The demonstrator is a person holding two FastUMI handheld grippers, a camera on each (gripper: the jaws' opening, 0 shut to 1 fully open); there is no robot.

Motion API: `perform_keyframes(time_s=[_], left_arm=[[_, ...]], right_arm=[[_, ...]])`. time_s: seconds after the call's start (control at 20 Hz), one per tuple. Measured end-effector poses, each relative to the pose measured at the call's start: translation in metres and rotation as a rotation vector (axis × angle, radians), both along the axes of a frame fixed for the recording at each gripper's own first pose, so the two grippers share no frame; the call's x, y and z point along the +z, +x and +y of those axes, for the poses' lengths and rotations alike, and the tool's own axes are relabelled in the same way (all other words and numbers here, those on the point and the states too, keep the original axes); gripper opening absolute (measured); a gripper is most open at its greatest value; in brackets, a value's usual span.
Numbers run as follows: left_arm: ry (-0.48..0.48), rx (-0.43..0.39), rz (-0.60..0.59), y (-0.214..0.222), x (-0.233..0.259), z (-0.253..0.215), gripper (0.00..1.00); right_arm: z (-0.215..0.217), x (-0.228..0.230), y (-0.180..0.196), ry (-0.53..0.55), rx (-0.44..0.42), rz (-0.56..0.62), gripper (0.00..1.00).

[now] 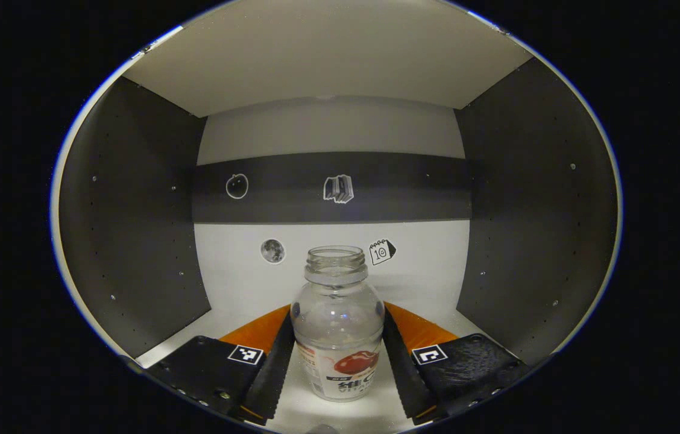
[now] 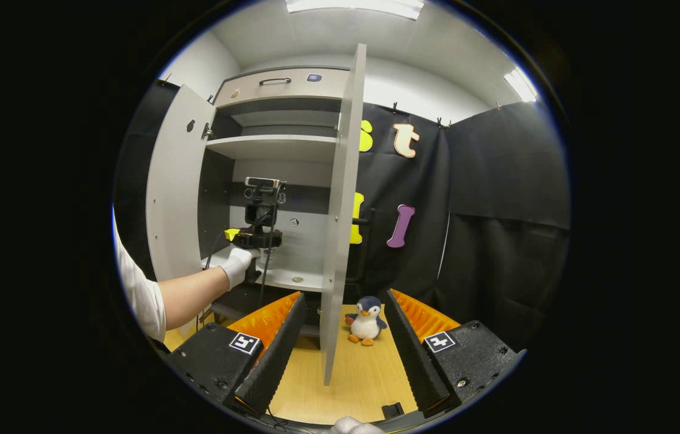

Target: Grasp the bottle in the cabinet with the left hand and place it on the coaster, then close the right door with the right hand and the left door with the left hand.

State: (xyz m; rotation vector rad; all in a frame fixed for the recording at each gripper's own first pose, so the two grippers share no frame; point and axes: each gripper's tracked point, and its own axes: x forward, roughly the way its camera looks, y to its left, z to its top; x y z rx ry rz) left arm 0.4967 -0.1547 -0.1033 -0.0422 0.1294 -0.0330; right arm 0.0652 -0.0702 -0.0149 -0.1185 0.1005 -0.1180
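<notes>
A clear, capless bottle [image 1: 337, 325] with a red-and-white label stands upright on the white cabinet shelf [image 1: 237, 301]. It sits between the fingers of my left gripper [image 1: 337, 310], which is open; both fingers lie close along the bottle's sides. In the right gripper view, a gloved hand [image 2: 236, 265] holds that left gripper [image 2: 255, 238] inside the open cabinet [image 2: 280, 144]. My right gripper [image 2: 345, 295] is open and holds nothing. It hangs over the wooden table [image 2: 352, 374], facing the edge of the open right door [image 2: 340, 229]. The left door [image 2: 174, 187] is swung wide open.
Dark side walls [image 1: 135, 241] and a back wall with small stickers [image 1: 338, 188] enclose the compartment. A penguin plush [image 2: 366, 319] stands on the table just right of the right door. A small black item [image 2: 391, 410] lies at the table's near edge.
</notes>
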Motion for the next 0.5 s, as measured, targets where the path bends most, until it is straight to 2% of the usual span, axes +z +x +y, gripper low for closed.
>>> perform_keyframes(time_s=[0.2, 0.5], left_arm=[[0.004, -0.007, -0.049, -0.029, 0.025, 0.024, 0.74], [0.007, -0.018, -0.115, -0.117, 0.054, 0.061, 0.74]], right_arm=[[0.006, 0.002, 0.000, -0.011, 0.011, -0.023, 0.82], [0.025, -0.008, -0.004, 0.000, 0.039, -0.030, 0.82]])
